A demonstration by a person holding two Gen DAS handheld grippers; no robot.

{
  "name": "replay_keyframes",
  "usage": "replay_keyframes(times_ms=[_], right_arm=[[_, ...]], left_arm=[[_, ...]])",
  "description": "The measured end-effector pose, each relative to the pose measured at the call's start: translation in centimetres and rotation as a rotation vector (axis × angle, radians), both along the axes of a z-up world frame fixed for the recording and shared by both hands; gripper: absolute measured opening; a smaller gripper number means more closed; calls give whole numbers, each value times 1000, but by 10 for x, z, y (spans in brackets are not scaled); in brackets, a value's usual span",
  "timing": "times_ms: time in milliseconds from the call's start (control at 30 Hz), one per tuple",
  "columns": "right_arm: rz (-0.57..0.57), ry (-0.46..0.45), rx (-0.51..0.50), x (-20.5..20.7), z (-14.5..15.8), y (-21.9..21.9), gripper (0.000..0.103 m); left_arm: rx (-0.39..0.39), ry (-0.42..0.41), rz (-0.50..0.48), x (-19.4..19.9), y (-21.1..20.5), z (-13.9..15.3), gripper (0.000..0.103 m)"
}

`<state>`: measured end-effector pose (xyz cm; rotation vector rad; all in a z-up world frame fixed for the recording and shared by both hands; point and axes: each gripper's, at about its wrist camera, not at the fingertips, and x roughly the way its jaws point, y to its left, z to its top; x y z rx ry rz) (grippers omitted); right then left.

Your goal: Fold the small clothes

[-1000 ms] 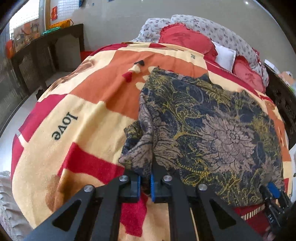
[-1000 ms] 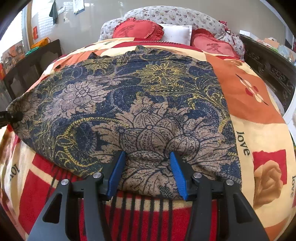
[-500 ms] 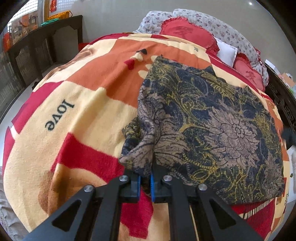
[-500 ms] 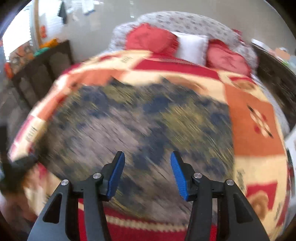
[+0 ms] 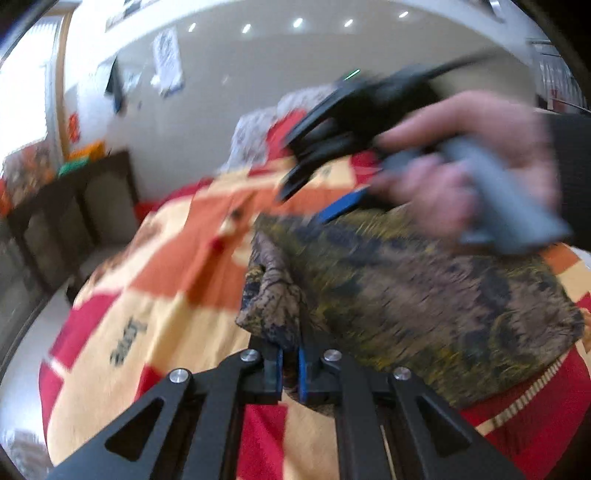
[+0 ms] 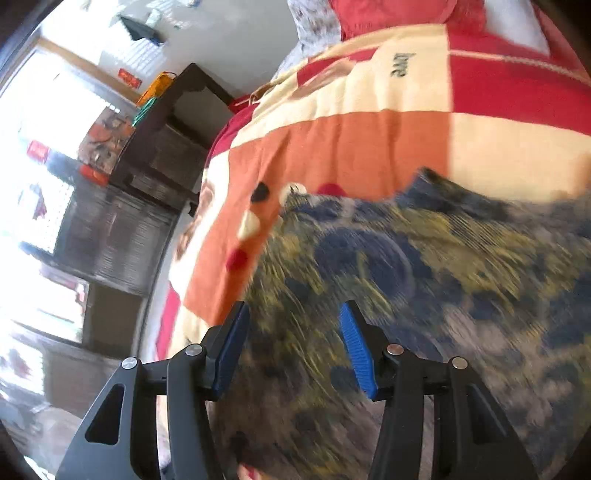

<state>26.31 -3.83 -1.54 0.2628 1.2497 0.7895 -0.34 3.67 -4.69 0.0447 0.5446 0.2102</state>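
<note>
— Where is the cloth, and what is your left hand-held gripper (image 5: 288, 363) doing with it?

— The patterned cloth (image 5: 424, 291) lies on the bed, on the red, orange and cream blanket (image 5: 155, 291). Your left hand-held gripper has its fingers pressed together on a bunched corner of that cloth at its near left edge, so you are pinching the fabric.

— And your right one?

— Your right hand-held gripper (image 6: 291, 349) has its blue fingers (image 6: 354, 350) spread apart with nothing between them. It is tilted and sits over the cloth (image 6: 424, 295), near the cloth's far left edge where the blanket (image 6: 351, 144) shows. In the left wrist view your right hand (image 5: 476, 166) holds it above the far side of the cloth; that view is blurred. Red pillows (image 6: 406, 14) lie at the head of the bed.
</note>
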Motion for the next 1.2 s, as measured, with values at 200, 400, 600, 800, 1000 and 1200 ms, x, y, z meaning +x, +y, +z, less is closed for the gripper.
replay_keyframes(times_ms=[200,400,600,800,1000,1200], right_arm=[[60,8,-84,26,-6,43,66],[177,-53,-282,29,-4,94,66],[289,-184,-601,13,-12,131,63],[212,-181,-521,12,13,92,24],[93,-122,-380,19,61,-19,23],[-34,-70,-341,27,81,-157,23]], left_arm=[[24,-59,-95,-1,-12,11,5],[23,-77,-149,-4,-14,14,5],[28,-81,-173,-5,-22,17,5],[27,-91,-242,-15,-50,28,4],[50,-110,-425,-20,-122,46,4],[51,-77,-597,-17,-200,45,4]])
